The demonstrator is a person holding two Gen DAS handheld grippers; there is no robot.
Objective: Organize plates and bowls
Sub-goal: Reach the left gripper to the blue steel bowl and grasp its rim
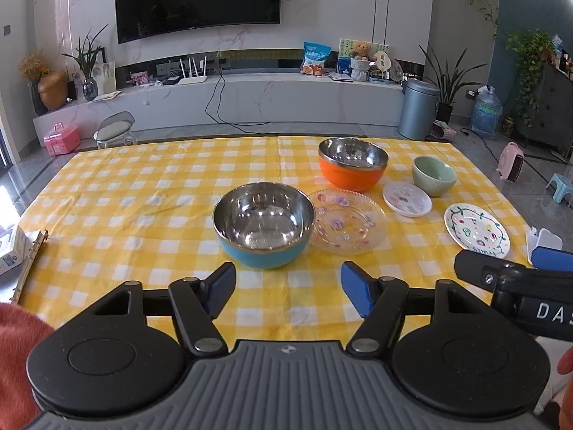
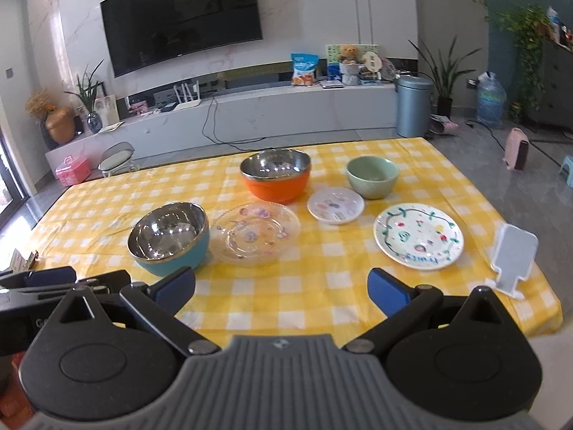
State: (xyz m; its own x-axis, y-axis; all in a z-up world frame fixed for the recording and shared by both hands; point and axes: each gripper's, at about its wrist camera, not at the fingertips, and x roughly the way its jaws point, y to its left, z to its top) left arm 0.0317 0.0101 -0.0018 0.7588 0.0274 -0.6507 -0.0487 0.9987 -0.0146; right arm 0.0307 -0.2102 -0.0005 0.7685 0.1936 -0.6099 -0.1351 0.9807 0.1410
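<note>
Both grippers hang over the near edge of the counter [image 2: 286, 297], left gripper [image 1: 286, 286] and right gripper [image 2: 281, 286] each spread wide with nothing between. Blue bowl [image 1: 264, 225] touches the glass plate [image 1: 349, 222]; orange bowl [image 1: 352, 163], green bowl [image 1: 434, 175] and 2 painted plates sit further right.

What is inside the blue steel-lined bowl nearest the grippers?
Nothing: the blue steel-lined bowl shows only bare shiny metal with reflections, in both wrist views. Its near inner wall is hidden behind the rim, so anything small lying against that side would not show.
</note>
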